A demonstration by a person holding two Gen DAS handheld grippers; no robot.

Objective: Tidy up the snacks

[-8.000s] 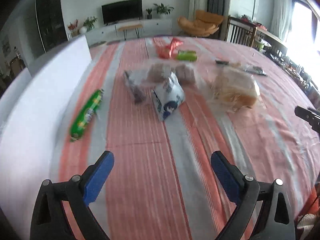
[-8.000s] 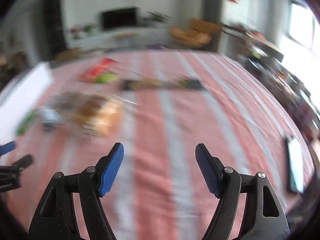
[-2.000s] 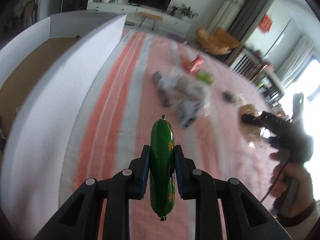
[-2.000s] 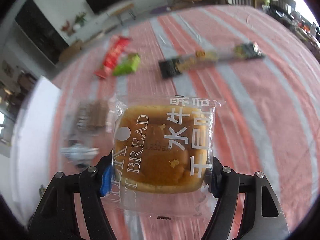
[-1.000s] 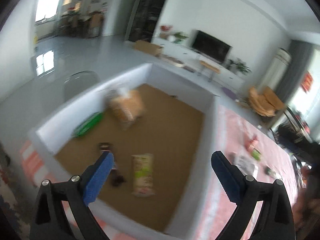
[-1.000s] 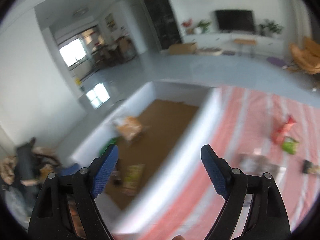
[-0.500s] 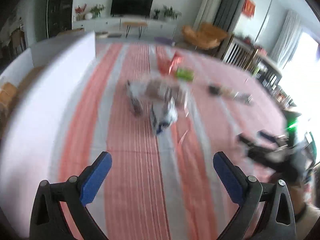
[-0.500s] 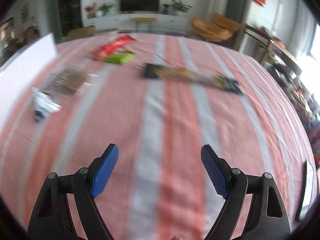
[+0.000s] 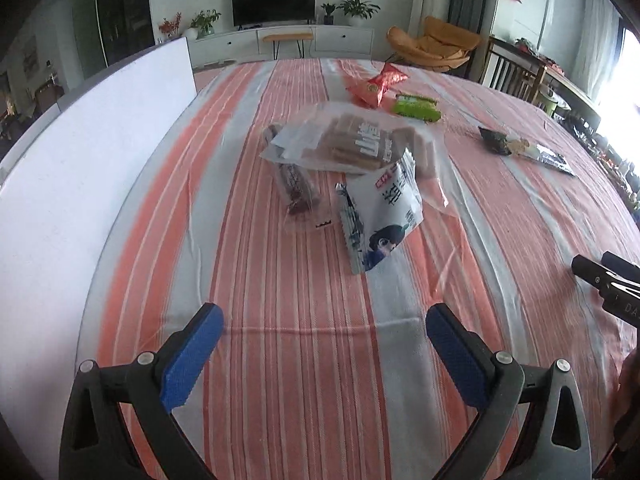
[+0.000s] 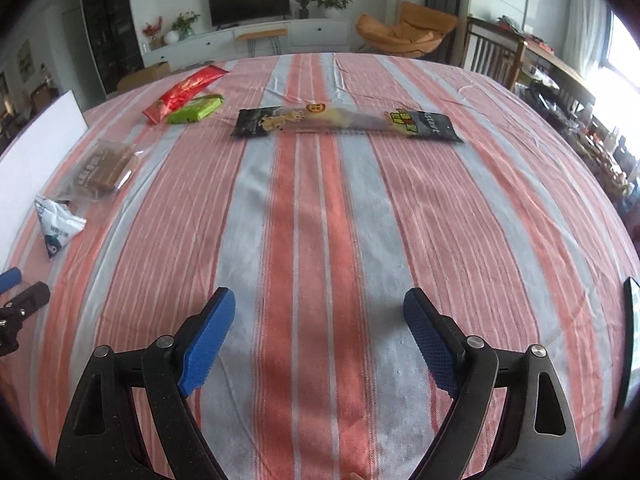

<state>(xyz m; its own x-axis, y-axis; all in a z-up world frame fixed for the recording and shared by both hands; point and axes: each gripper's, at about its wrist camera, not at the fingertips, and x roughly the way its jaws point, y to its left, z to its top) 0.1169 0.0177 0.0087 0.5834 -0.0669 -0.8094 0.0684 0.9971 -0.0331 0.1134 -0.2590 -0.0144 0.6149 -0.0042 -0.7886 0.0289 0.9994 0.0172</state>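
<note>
Left gripper [image 9: 324, 344]: jaws spread wide, nothing between them, poised above the striped tablecloth [image 9: 304, 380]. Right gripper [image 10: 318, 336]: likewise released and empty. Ahead of the left lie the white cartoon pouch [image 9: 384, 216], a dark bar [image 9: 294, 182] beside it, and a clear biscuit bag [image 9: 352, 144] touching the pouch. The white box wall [image 9: 80, 168] stands to the left. Judged step: between picks, selecting. Next move likely calls for lowering over the pouch, the nearest item, and closing across its width.
</note>
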